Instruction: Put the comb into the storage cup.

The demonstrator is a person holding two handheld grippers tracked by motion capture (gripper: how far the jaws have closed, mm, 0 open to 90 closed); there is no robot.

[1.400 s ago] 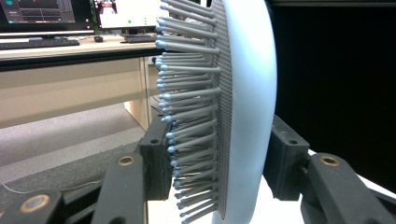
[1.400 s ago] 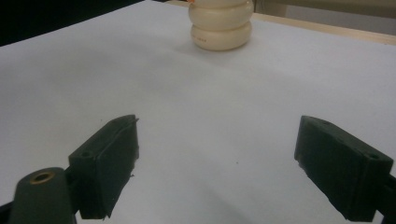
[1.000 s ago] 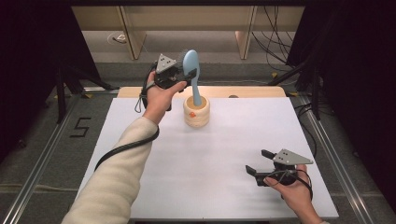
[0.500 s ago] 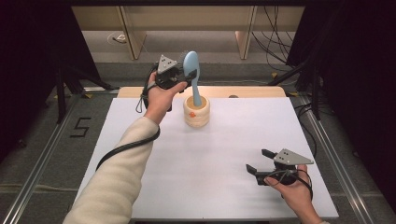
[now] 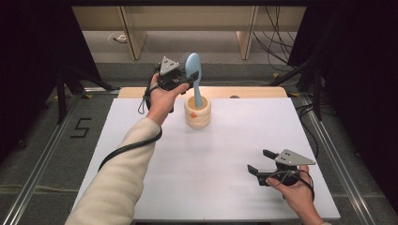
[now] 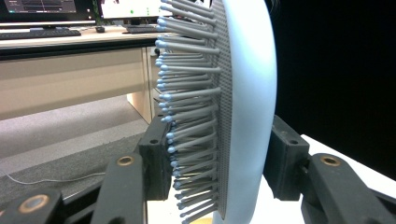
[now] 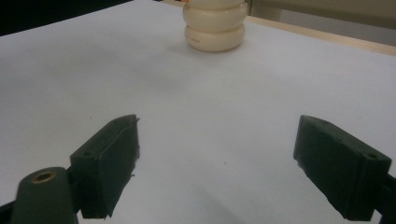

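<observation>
— Jaws first: what have yours got?

— Clamped on the hairbrush [image 6: 243, 107], both pads of my left gripper [image 5: 187, 77] pressing its head, one against the bristle side and one against the smooth pale-blue back. From between them the brush runs straight up and down: its head rises above the pads, its handle drops below them into the cream ribbed holder [image 5: 197, 112].

— So which way does it lie from the grip?

— Lengthwise along the vertical, with the holder directly under my pads. That is what the next move turns on, I'd say: whether lifting out or letting it settle, travel should follow that long axis, or the handle will lever against the holder's rim and tip it.

— And your other hand?

— Right gripper [image 5: 262, 161] sits low over the white table [image 5: 225, 154], jaws standing wide with nothing between them. Through them the holder shows ahead, well apart, across bare tabletop.

— Nearer hand, then?

— Left, plainly; it already has the brush. The right could steady the holder, but it would have a long reach forward first.
</observation>
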